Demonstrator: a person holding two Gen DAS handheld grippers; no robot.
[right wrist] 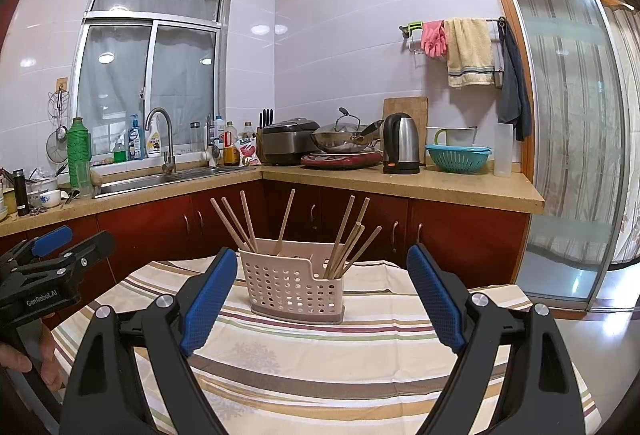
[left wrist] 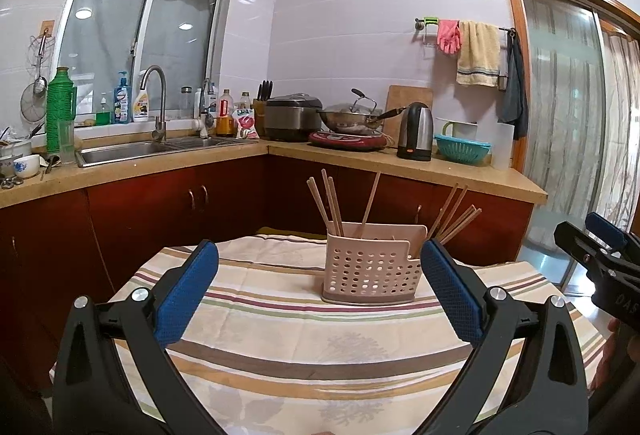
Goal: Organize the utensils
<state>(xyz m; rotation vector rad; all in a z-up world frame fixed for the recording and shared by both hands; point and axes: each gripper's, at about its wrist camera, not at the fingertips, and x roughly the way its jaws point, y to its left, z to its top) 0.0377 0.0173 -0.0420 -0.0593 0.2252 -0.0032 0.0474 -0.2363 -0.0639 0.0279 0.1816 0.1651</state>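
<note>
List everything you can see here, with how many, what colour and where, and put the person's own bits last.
utensil holder: one, beige, perforated, upright on the table
chopsticks: about ten, light wood, standing in the holder, leaning out left and right
tablecloth: one, cream with stripes, over the table
kettle: one, steel and black, on the counter
wok: one, steel, lidded, on a red cooker
rice cooker: one, dark, counter corner
colander: one, teal, right end of counter
green bottle: one, left of the sink
sink: one, steel, under the window
pink glove: on the wall rail
towel: one, yellow, on the rail
left tongs: black with blue pads, open
right tongs: same, open
</note>
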